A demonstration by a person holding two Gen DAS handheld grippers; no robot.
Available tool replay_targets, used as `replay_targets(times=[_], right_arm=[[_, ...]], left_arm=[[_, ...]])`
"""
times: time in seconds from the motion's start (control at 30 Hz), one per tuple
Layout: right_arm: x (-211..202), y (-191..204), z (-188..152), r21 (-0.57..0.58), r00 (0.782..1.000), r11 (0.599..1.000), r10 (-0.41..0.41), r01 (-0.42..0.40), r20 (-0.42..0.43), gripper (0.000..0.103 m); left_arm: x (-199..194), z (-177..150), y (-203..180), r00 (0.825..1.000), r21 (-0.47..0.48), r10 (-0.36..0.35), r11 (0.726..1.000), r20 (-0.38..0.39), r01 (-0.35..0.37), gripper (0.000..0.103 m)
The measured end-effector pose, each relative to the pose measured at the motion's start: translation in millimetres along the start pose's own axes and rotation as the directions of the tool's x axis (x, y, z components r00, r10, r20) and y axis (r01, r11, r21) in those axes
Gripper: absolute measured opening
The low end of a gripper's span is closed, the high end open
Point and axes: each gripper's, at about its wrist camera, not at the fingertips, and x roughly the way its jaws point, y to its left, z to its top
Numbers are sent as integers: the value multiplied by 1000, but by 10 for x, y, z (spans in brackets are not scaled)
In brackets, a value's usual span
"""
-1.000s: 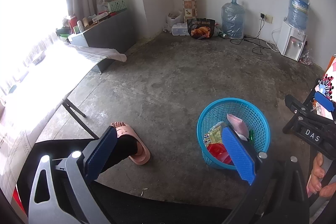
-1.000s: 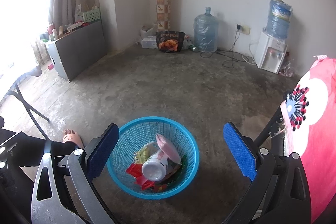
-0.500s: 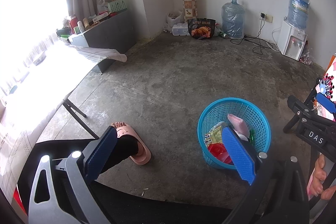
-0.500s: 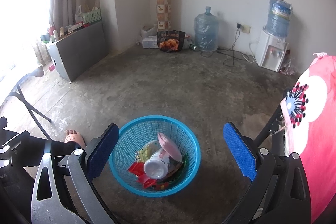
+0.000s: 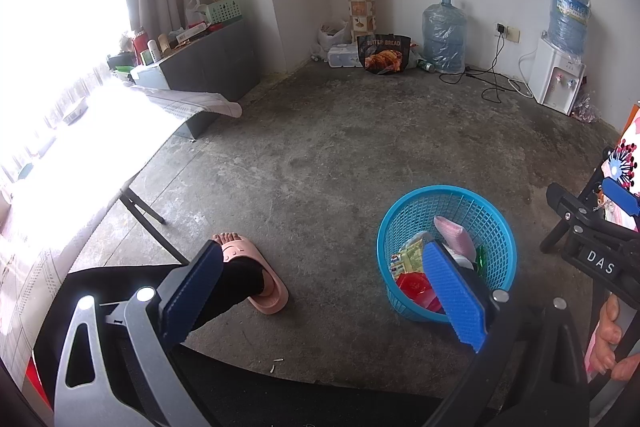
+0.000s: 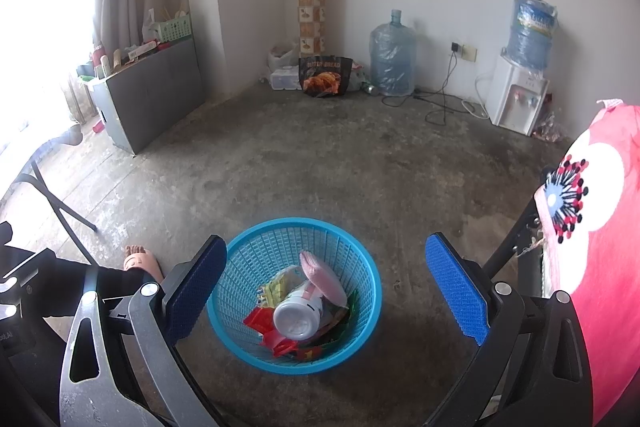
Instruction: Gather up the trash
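We are holding both tools above the concrete floor (image 6: pixel 320 167), and neither is carrying anything. The left hand-held gripper (image 5: pixel 320 287) is standing with its blue pads spread wide and nothing between them; the right hand-held gripper (image 6: pixel 326 287) is likewise gaping, empty, and hanging over the blue basket (image 6: pixel 360 267). That basket is sitting on the floor near us, in the near middle of the right wrist view and at the near right of the left wrist view (image 5: pixel 496 227).

The trash is already lying inside it: a white bottle (image 6: pixel 298 319) on its side with its base toward us, a pink piece (image 6: pixel 322 277) leaning against it, and red and yellow wrappers (image 6: pixel 264 323) underneath. We are judging that the spread pads suit a drop just finished, and that the basket is sitting close so that pieces fall straight in.

To the left, a foot in a pink slipper (image 5: pixel 256 267) is resting on the floor beside the table (image 5: pixel 80 163). A small pale scrap (image 5: pixel 276 365) is lying on the floor near us, outside the basket, and it is perhaps the next thing we are needing to collect.
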Motion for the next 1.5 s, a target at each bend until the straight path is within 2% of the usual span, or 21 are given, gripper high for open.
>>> replay_targets(times=[1.5], right_arm=[[11, -23, 60, -4, 1000, 1000, 3, -3, -10, 96]], left_arm=[[-25, -33, 59, 1000, 4, 6, 1000, 0, -6, 98]])
